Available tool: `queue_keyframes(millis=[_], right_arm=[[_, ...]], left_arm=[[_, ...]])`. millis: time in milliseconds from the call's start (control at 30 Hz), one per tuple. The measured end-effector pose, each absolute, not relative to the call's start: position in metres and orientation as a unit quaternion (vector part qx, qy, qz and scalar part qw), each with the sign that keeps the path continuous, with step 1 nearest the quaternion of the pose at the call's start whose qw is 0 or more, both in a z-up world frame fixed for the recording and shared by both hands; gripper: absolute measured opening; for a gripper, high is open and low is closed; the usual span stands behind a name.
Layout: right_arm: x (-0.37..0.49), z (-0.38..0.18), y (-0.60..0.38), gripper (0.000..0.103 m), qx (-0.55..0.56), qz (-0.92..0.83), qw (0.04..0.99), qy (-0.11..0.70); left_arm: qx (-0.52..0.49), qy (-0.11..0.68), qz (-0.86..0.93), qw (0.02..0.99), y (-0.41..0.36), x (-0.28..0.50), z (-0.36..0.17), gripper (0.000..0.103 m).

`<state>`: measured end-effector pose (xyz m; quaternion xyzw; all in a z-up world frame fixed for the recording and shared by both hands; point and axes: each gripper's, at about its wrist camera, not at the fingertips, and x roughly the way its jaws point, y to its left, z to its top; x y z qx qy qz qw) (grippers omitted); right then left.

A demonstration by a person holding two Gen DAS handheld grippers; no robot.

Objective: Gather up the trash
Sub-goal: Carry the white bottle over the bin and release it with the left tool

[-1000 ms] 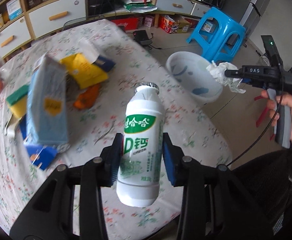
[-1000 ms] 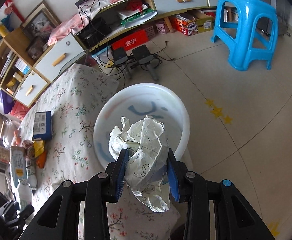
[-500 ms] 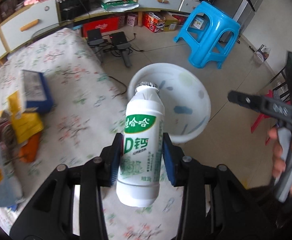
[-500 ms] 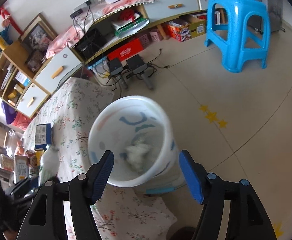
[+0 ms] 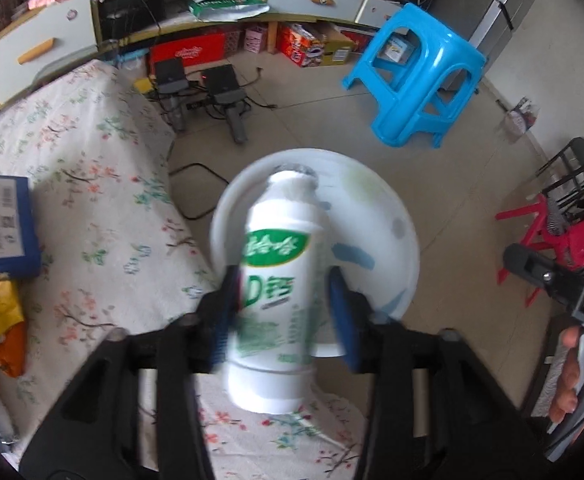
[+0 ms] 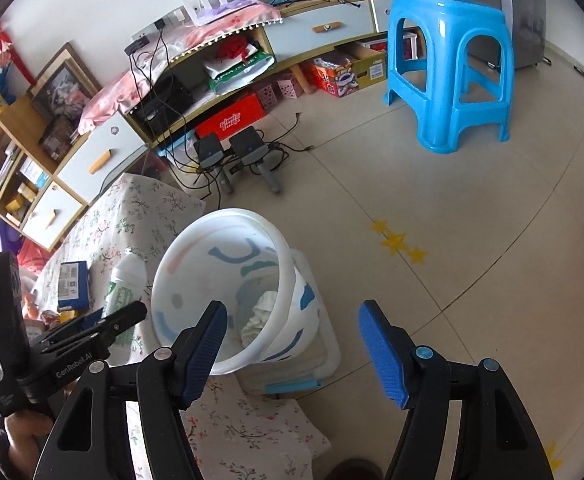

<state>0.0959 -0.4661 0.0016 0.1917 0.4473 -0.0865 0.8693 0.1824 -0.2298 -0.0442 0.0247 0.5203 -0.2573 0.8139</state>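
Soft, even daylight fills both views, with faint shadows. The left wrist view smears with motion blur on the bottle [image 5: 278, 292] and the left gripper [image 5: 282, 306]; the background stays sharper. The right wrist view is crisp. Fisheye bending curves the floor [image 6: 432, 184] and darkens every corner.

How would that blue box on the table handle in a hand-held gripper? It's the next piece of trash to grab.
The blue box lies flat on the tablecloth, so it probably won't roll or tip. Its straight edges suggest stiff card, likely light. Lying flat, it may be awkward to pinch; sliding it to the table's edge could help.
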Motion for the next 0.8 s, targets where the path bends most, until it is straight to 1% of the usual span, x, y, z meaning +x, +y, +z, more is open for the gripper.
queue_keyframes(millis=[33,67,267,400,467,533,800], right_arm=[[0.096,0.002,-0.466,0.07,0.19,-0.087,0.87,0.447],[0.096,0.003,-0.465,0.071,0.189,-0.087,0.871,0.446],[0.101,0.006,-0.452,0.073,0.177,-0.083,0.874,0.445],[0.104,0.009,-0.435,0.074,0.165,-0.074,0.876,0.446],[0.107,0.01,-0.424,0.074,0.159,-0.067,0.876,0.449],[0.11,0.01,-0.412,0.074,0.154,-0.056,0.876,0.453],[0.118,0.0,-0.351,0.076,0.12,-0.016,0.869,0.479]], left_arm=[[0.025,0.515,-0.252,0.819,-0.227,0.182,-0.042,0.083],[0.026,0.507,-0.247,0.825,-0.222,0.179,-0.038,0.085],[0.045,0.485,-0.228,0.843,-0.185,0.162,-0.019,0.087],[0.035,0.475,-0.223,0.851,-0.154,0.15,-0.007,0.089],[0.033,0.471,-0.218,0.854,-0.143,0.145,-0.004,0.093],[0.032,0.463,-0.207,0.861,-0.125,0.137,0.0,0.095],[0.008,0.462,-0.158,0.872,-0.059,0.114,-0.003,0.095]])
